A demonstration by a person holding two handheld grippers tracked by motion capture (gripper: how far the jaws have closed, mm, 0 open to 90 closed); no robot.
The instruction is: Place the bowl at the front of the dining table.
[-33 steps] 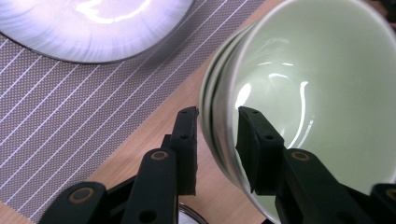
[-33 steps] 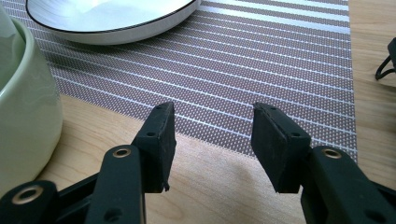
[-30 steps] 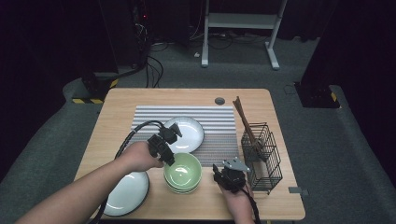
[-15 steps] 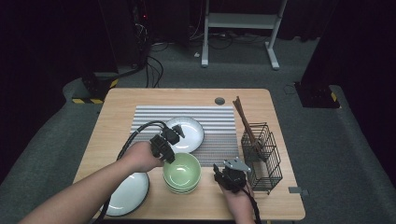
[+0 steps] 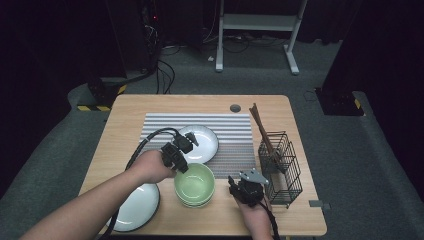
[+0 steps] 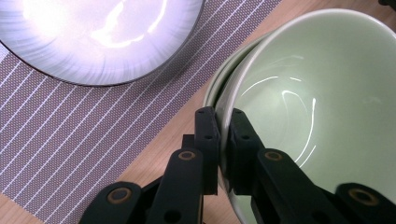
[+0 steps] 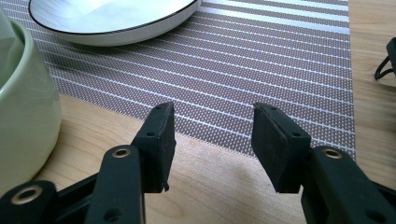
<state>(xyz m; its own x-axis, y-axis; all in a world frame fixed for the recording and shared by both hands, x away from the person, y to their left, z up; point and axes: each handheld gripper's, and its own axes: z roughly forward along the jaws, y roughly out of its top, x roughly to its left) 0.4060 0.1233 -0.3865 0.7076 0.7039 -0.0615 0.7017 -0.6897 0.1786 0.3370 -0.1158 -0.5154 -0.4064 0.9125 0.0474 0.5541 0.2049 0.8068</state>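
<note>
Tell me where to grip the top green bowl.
Grip the top bowl by its rim, one jaw inside, one outside, coming from its left side. It is nested in a stack, so only the thin raised rim is exposed. The left gripper is pinched there already.

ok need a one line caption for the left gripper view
Left gripper shut on the rim of the top green bowl, beside a white plate on the striped mat.

Striped placemat, white plate on it, second plate, wire basket with chopsticks
</note>
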